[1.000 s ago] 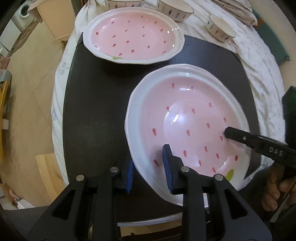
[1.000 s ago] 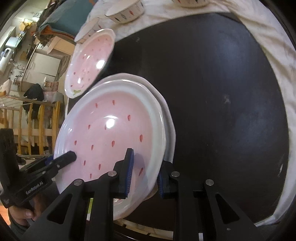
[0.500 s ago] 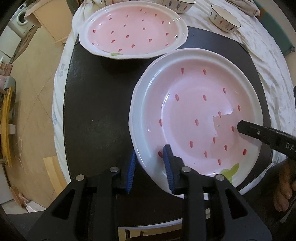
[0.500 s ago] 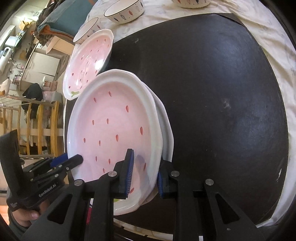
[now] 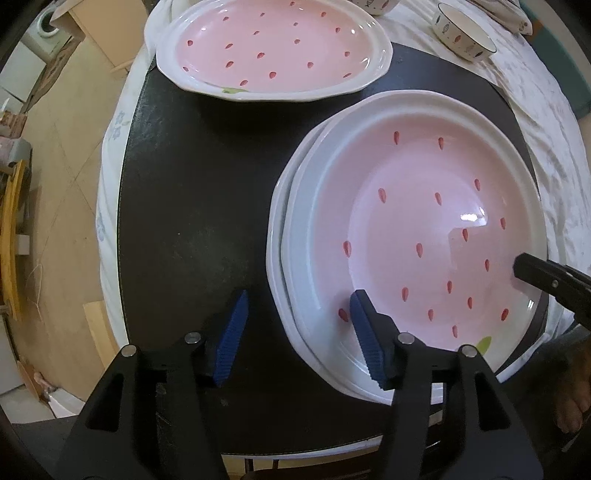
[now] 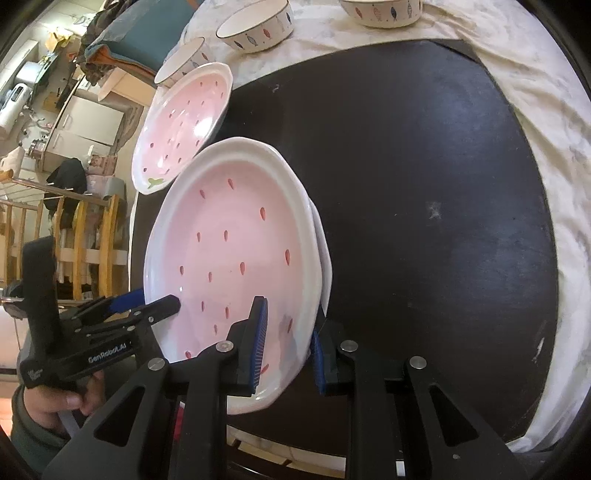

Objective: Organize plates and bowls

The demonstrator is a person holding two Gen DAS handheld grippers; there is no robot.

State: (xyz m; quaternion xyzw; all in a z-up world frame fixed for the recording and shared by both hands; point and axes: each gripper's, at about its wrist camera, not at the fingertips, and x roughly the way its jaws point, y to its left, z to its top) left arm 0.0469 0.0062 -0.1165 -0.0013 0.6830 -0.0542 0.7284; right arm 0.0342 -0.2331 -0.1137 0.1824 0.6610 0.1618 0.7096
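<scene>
While our left gripper (image 5: pixel 295 332) opens its jaws, the rim of the top plate (image 5: pixel 417 229) sits between the blue pads with neither one pressing on it, so on that side we are letting go. Our right gripper (image 6: pixel 286 347) is closed on the opposite rim of the same plate, one pad inside the well and one under the edge. That plate lies nested on a second plate (image 5: pixel 277 236), whose white rim peeks out at the left — a stack of two on the black mat (image 5: pixel 192 184), as far as we can see. We judge this one stacking step nearly finished: only the right grip remains to be released. A third pink plate (image 5: pixel 273 48) sits apart at the far edge of the mat, unstacked, and three fish-patterned bowls (image 6: pixel 255 26) stand loose on the white cloth (image 6: pixel 535 110) beyond — none nested. So we reckon most of the tidying is left: that plate, then all the bowls.
</scene>
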